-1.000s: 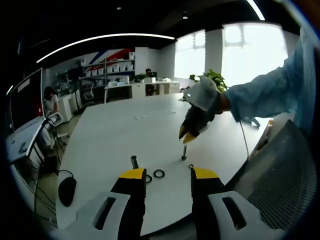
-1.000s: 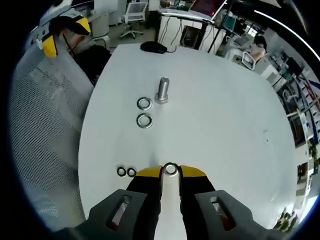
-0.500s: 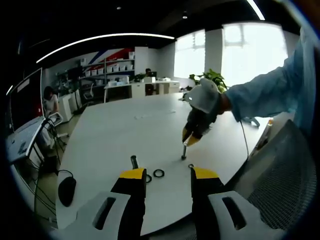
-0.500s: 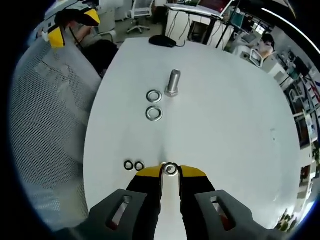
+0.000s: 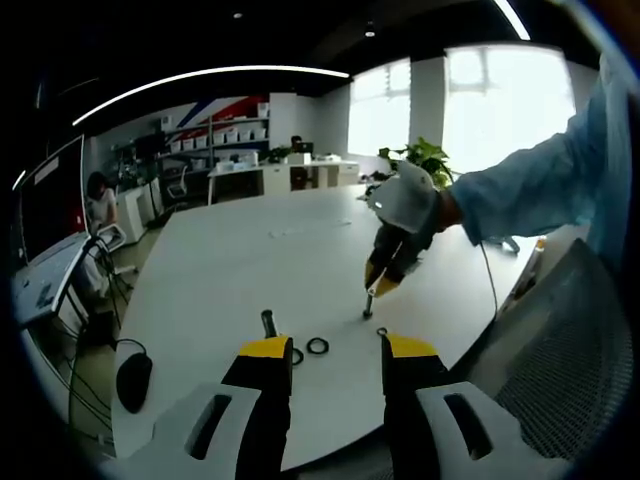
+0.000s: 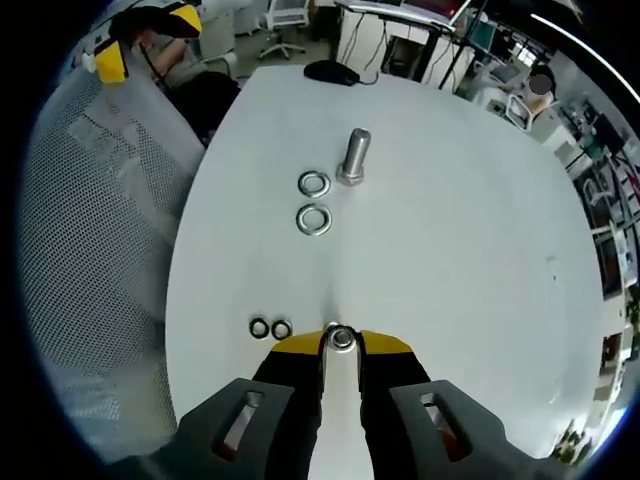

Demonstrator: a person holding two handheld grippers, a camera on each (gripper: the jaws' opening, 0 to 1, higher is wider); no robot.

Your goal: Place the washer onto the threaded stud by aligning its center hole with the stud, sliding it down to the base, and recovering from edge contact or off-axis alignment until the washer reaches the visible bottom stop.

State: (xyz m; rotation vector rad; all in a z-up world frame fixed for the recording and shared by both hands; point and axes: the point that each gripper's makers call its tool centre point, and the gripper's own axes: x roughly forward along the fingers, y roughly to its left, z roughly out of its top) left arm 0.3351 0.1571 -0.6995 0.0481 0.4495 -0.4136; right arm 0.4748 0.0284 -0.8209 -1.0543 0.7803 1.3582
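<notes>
Above stud [image 5: 368, 309], right gripper [image 6: 342, 338] tilts down, jaws pinching washer [image 6: 342, 339]; left gripper [image 5: 339, 347] jaws spread.

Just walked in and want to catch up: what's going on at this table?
A person holds a gripper in each hand over a white table. The right gripper has its fingers pinched on a small washer, above a small upright stud. A bigger bolt stands farther off with two large washers beside it, and two small washers lie near the gripper. The left gripper hangs open, idle.
</notes>
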